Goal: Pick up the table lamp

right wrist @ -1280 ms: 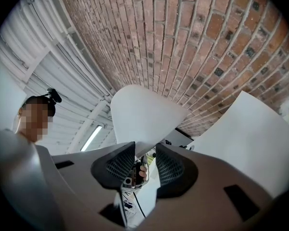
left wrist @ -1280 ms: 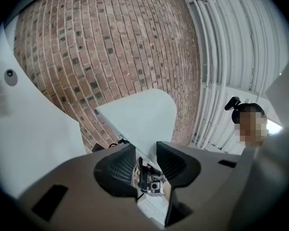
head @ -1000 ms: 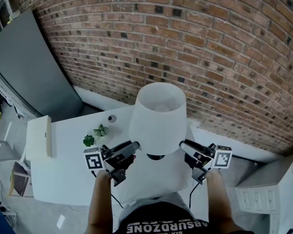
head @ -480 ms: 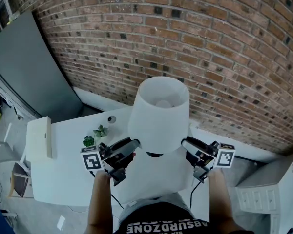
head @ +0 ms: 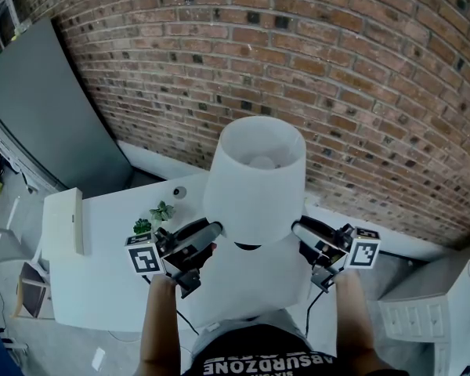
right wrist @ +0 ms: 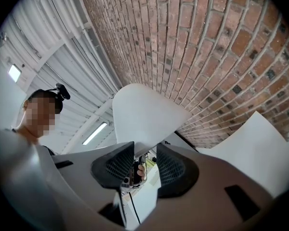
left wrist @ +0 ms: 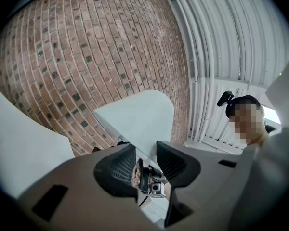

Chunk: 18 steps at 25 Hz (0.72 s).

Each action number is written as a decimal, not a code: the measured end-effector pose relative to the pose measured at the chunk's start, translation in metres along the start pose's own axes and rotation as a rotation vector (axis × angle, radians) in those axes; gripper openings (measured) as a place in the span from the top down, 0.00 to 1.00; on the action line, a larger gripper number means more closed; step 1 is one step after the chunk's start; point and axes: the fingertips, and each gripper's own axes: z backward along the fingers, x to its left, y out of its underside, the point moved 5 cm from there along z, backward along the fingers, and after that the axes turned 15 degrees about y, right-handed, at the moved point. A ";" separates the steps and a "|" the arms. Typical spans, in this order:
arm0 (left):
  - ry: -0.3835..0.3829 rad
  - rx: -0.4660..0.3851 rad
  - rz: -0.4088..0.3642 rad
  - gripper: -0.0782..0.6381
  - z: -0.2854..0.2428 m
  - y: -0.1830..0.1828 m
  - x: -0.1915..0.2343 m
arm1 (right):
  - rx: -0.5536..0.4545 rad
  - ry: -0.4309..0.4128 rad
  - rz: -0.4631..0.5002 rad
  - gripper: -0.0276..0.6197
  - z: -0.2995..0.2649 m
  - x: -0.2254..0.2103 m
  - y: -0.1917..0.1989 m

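Above the white worktop point(head: 102, 280), the table lamp point(head: 254, 178) hangs clear — left tool point(head: 215, 229) and right tool point(head: 297, 226) each clamp its shade's lower rim.

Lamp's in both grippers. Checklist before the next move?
1. Left gripper on lamp: ok, the rim of the shade sits between its fingers.
2. Right gripper on lamp: ok, the rim sits between its fingers too.
3. Grippers on opposite sides, about level: ok.
4. Base clear of table: cannot tell, the shade hides most of it.
5. Plants clear of left gripper: ok, apart but close.
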 end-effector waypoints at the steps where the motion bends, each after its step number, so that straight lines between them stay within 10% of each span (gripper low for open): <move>1: 0.002 0.001 -0.003 0.70 0.000 -0.001 -0.001 | 0.002 -0.001 0.007 0.74 0.000 0.000 0.000; 18: 0.015 0.026 -0.020 0.70 0.008 -0.007 -0.007 | 0.026 -0.022 0.054 0.74 -0.005 0.013 -0.001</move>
